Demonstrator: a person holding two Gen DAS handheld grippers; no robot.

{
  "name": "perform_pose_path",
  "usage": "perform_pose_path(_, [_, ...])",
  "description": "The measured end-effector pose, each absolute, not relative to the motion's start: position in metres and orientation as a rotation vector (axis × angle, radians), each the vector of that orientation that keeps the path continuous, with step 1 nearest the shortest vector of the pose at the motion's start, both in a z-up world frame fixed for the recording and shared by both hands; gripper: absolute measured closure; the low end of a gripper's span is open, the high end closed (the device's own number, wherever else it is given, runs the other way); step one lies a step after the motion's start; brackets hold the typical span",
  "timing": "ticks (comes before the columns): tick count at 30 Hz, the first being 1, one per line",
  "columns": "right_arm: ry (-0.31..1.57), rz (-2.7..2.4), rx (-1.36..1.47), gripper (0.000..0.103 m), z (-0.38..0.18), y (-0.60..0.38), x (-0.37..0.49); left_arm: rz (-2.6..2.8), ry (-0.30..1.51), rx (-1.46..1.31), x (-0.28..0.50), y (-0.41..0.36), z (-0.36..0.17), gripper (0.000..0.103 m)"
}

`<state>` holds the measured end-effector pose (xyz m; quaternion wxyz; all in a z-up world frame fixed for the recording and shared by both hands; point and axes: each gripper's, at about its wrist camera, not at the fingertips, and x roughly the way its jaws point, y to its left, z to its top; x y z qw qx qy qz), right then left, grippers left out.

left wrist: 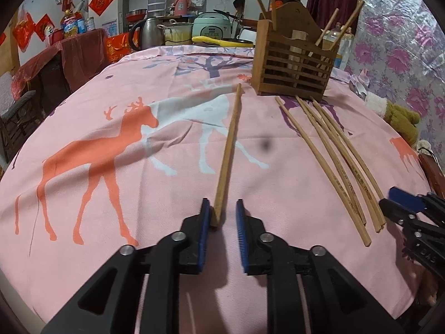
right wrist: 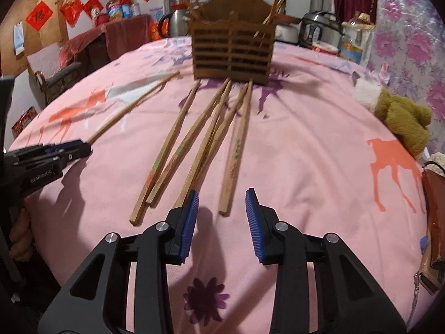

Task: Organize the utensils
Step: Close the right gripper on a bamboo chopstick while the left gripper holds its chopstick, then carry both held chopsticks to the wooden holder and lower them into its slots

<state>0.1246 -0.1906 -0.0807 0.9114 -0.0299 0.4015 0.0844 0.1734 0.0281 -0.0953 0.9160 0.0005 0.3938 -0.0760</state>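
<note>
While the wooden holder (left wrist: 293, 64) stands at the far side of the pink cloth (left wrist: 139, 194), we keep our left gripper (left wrist: 222, 214) low around the near end of a single chopstick (left wrist: 229, 150). Its jaws are parted: one pad meets the wood, the other stands clear. That stick's long axis runs straight away from us toward the holder. Our right gripper (right wrist: 222, 203) hangs released, nothing between its pads, just short of the loose chopsticks (right wrist: 194, 144), which fan toward the holder.

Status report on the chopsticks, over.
Left gripper open, lone chopstick end between its jaws, unclamped. Right gripper open, empty, just short of the loose chopsticks. Nothing blocks the wooden holder.
</note>
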Motion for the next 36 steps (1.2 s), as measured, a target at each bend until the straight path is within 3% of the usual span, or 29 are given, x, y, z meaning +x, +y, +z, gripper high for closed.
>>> perform_pose_path(3, [0.823, 0.180, -0.039, 0.096, -0.079, -0.195, 0.123, -0.152, 0.803, 0.026, 0.172, 0.024, -0.096, 0.082])
perform_pose_path(4, [0.824, 0.180, -0.027, 0.096, -0.078, -0.197, 0.122, -0.160, 0.804, 0.019, 0.172, 0.025, -0.096, 0.094])
perform_pose_path(5, [0.818, 0.175, -0.016, 0.096, -0.077, -0.200, 0.122, -0.184, 0.815, 0.001, 0.173, 0.027, -0.096, 0.097])
perform_pose_path(13, [0.695, 0.156, 0.020, 0.096, -0.034, -0.217, 0.110, -0.214, 0.829, -0.008, 0.166, 0.024, -0.075, 0.097])
perform_pose_path(27, [0.445, 0.159, 0.070, 0.097, 0.061, -0.244, 0.104, -0.246, 0.583, 0.031, 0.167, 0.016, 0.053, 0.097])
perform_pose_path(36, [0.363, 0.189, 0.081, 0.097, 0.116, -0.251, 0.127, -0.357, 0.548, 0.022, 0.205, -0.007, 0.115, 0.097])
